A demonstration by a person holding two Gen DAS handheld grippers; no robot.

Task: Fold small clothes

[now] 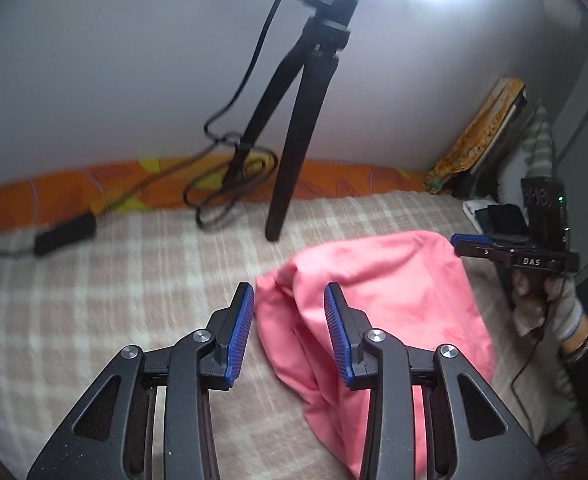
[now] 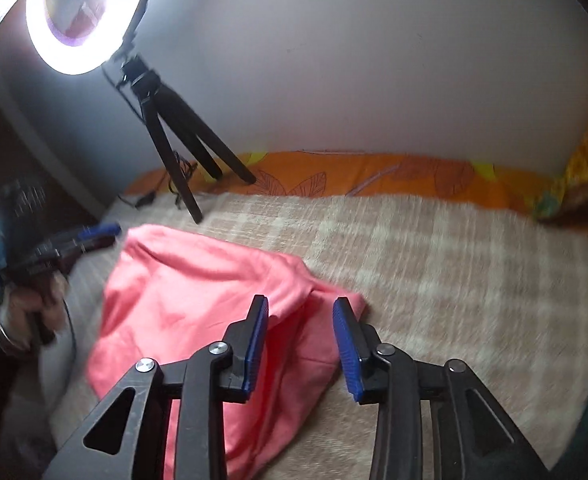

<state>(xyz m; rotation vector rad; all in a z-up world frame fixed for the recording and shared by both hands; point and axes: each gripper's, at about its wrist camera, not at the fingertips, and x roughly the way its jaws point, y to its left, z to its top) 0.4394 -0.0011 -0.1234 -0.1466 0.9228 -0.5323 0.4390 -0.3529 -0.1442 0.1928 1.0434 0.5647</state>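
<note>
Both the left gripper (image 1: 288,300) and right gripper (image 2: 299,312) are hovering with fingers spread, pinching nothing, over the rumpled coral-pink cotton garment (image 1: 373,292) lying on the beige checked blanket (image 1: 94,300), so flattening its wrinkles first seems wise.

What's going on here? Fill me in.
A person holds a claw in each hand over a pink garment lying rumpled on a checked blanket. The left claw and right claw both stand open above the cloth, gripping nothing. A ring light on a tripod stands behind.
</note>
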